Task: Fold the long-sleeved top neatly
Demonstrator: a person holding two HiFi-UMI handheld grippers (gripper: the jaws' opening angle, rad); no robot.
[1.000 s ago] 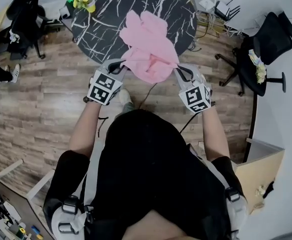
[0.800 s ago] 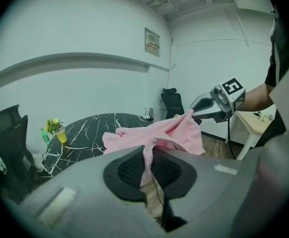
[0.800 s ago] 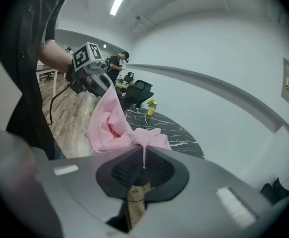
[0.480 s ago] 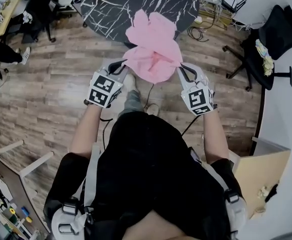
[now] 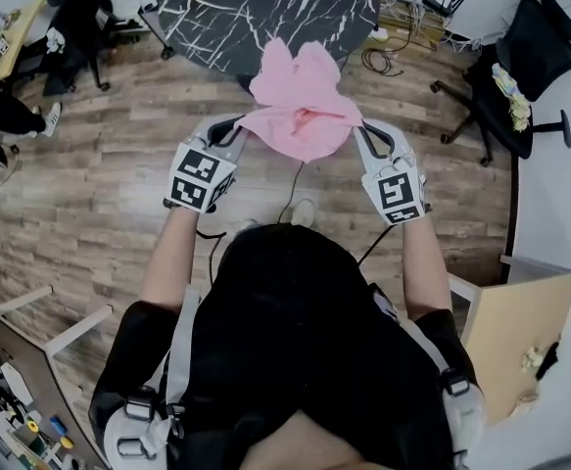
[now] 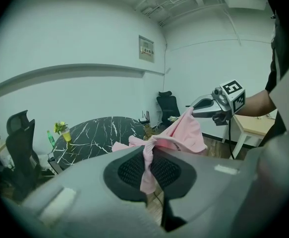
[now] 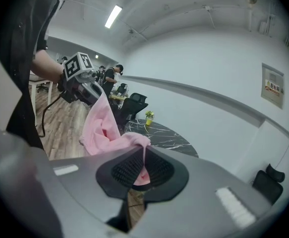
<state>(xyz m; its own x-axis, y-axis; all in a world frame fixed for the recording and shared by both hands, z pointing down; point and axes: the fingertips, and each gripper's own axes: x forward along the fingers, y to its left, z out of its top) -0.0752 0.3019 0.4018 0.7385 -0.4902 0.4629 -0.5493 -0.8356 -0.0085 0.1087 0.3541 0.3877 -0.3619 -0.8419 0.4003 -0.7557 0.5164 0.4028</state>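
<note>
Left gripper (image 5: 238,127) and right gripper (image 5: 360,131), each clamped shut on an edge of the pink top (image 5: 300,101). The top has been drawn back off the table (image 5: 256,13) and now hangs between them, probably being spread for laying flat.

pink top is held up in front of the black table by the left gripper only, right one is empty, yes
Not quite. The right gripper is not empty: the right gripper view shows its jaws shut on a pinch of the top. The rest stands: the left gripper is clamped on it too, and it hangs between them in front of the table.
</note>
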